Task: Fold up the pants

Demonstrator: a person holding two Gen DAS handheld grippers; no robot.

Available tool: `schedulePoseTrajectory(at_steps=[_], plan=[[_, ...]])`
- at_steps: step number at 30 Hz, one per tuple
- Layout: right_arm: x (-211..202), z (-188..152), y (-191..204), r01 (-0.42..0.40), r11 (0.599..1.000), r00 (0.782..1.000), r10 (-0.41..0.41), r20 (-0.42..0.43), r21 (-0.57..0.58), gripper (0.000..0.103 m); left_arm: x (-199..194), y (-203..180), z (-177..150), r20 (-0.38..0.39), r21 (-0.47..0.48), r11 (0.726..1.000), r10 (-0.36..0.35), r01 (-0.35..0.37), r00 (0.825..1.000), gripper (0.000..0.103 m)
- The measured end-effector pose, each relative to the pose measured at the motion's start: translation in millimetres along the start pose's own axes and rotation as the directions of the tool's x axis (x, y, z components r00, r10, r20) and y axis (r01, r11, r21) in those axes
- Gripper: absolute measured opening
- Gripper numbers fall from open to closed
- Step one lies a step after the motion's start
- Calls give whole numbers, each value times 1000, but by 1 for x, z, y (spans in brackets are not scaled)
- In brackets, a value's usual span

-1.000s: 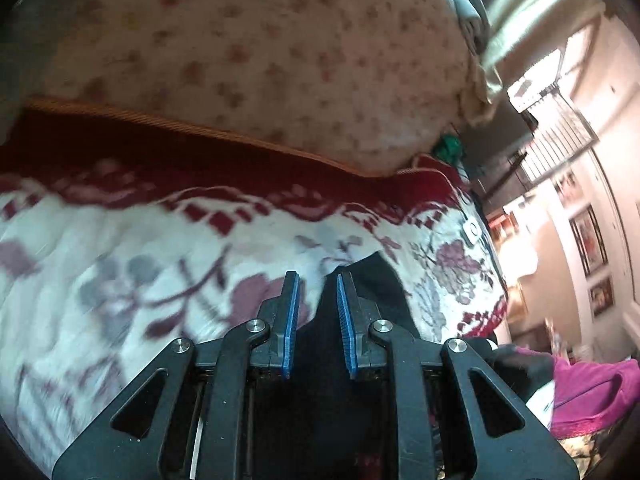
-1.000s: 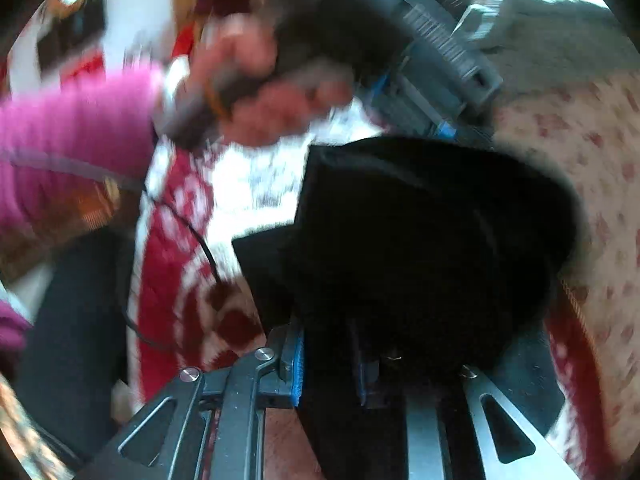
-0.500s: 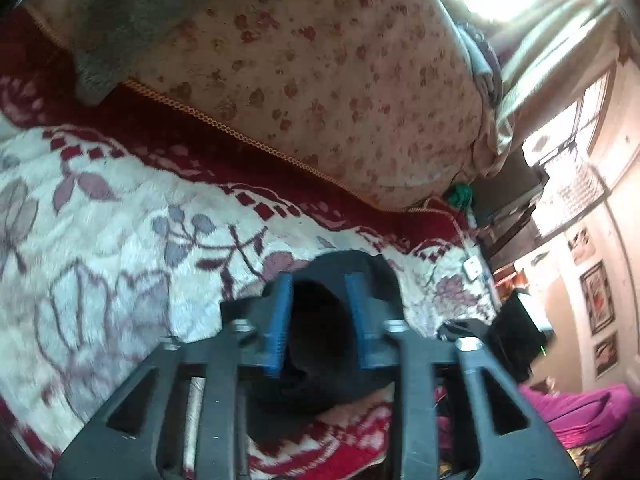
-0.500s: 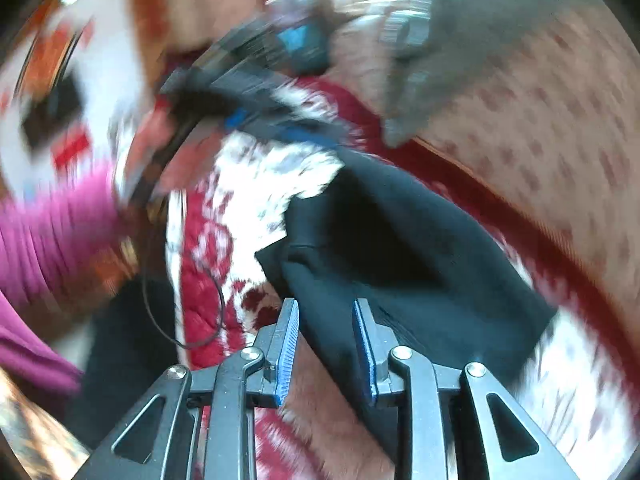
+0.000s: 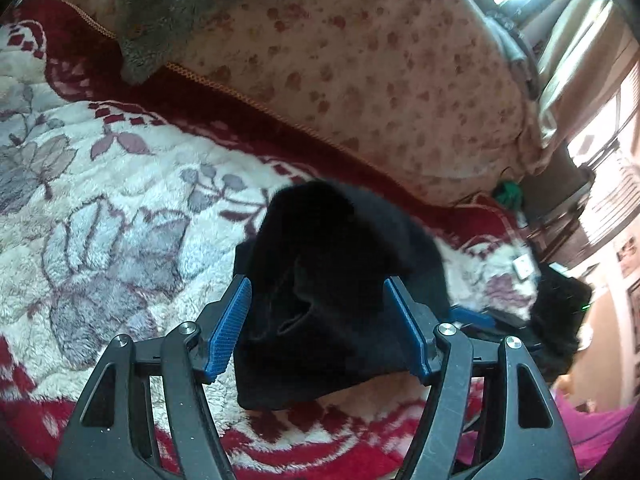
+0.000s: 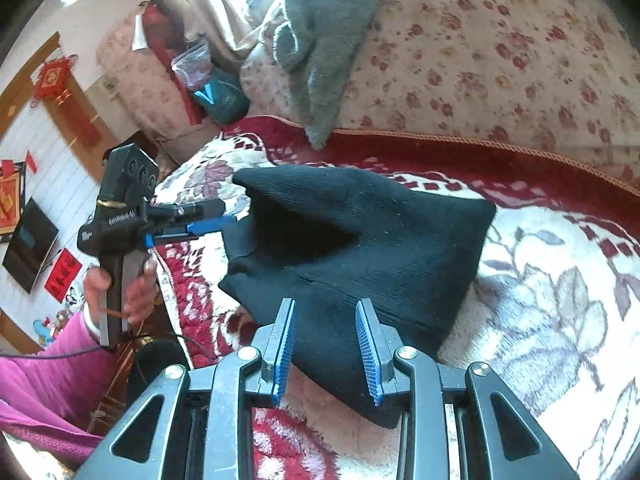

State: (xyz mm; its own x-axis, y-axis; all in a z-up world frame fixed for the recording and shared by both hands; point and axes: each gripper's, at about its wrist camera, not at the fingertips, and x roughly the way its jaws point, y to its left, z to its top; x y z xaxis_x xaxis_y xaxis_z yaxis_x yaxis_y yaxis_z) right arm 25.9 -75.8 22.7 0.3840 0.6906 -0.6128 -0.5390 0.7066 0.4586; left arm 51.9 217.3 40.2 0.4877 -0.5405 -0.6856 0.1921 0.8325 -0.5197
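The black knitted pants (image 6: 360,248) lie folded into a compact bundle on the red-and-white floral blanket (image 6: 560,300); they also show in the left wrist view (image 5: 332,280). My right gripper (image 6: 326,344) is open, its blue pads just over the bundle's near edge, holding nothing. My left gripper (image 5: 320,328) is open wide with the bundle between and beyond its pads, not clamped. The left gripper also shows in the right wrist view (image 6: 216,224), at the bundle's left side, held by a hand.
A floral quilt (image 6: 500,60) with a grey fleece (image 6: 328,40) on it is piled behind the blanket. The bed's edge runs at the left, with a pink sleeve (image 6: 44,380) and a cable beyond it. Dark items (image 5: 560,312) lie at the right.
Both grippers have opened and let go of the pants. The bundle now rests on the blanket, and both grippers have drawn back from it.
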Motion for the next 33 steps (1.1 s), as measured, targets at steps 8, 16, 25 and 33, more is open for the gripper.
schedulePoseTrajectory(at_steps=[8, 16, 25, 33], plan=[[18, -3, -18, 79, 995, 996, -77, -38, 54, 47, 23, -16, -15, 0, 61, 989, 136, -136, 991, 61], [3, 20, -9, 31, 999, 999, -30, 16, -16, 16, -11, -11, -23, -37, -1, 1000, -5, 5, 999, 17], [77, 57, 13, 6, 999, 1000, -5, 12, -39, 16, 0, -5, -28, -20, -27, 996, 79, -80, 997, 17], [119, 58, 1, 41, 999, 998, -41, -44, -8, 16, 6, -7, -23, 14, -36, 986, 161, -161, 987, 18]])
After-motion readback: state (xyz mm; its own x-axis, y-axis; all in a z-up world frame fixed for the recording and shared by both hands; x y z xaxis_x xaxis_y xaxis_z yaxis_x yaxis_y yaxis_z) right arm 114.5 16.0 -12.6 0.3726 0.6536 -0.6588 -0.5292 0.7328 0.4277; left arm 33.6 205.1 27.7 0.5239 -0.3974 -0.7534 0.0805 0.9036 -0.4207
